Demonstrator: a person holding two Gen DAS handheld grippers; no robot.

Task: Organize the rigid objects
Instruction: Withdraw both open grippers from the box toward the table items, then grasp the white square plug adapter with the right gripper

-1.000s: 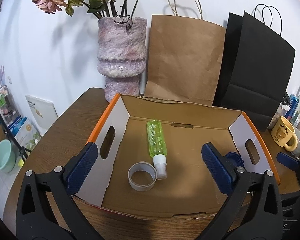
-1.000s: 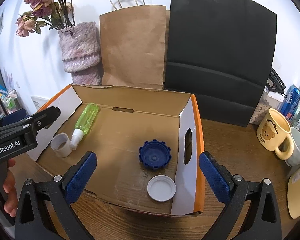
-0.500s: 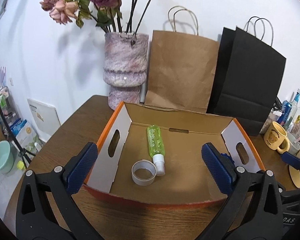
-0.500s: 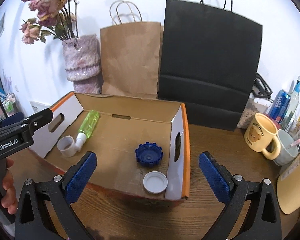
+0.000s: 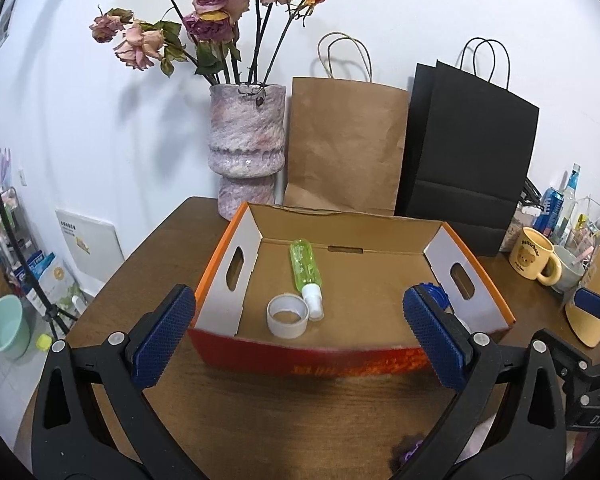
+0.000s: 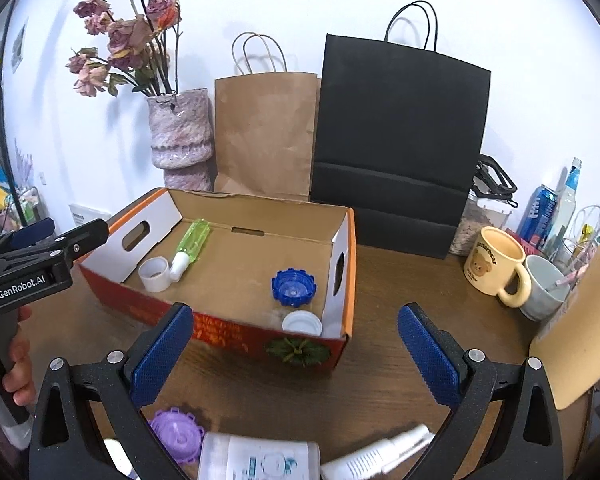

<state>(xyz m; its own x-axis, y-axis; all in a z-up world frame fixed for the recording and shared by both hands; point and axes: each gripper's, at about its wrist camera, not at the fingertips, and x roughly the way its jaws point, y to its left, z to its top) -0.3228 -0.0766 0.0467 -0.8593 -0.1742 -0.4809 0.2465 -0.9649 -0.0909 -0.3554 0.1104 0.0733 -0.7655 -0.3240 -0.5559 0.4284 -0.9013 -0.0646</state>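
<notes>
Through the left wrist camera, the left gripper point(image 5: 300, 336) hung just in front of the cardboard box point(image 5: 320, 354) with its fingers spread wide and nothing between them. Inside the box a green spray bottle point(image 5: 305, 266) lay flat, its white nozzle touching a tape roll point(image 5: 287, 316) near the box's front wall. From there I thought a careless drop into the box could knock the bottle rolling or land on the tape. Through the right wrist camera, the right gripper point(image 6: 290, 360) was likewise spread and empty, also in front of the box, where a blue cap point(image 6: 293, 287) and a white lid point(image 6: 302, 323) sat in the right corner. In front of the box, on the table point(image 6: 384, 364), waited a purple cap point(image 6: 177, 438), a white container point(image 6: 260, 458) and a small white spray bottle point(image 6: 376, 456), crowded together. Reaching for one, a finger might well nudge its neighbours, and the round bottle could slip from a poor pinch.
</notes>
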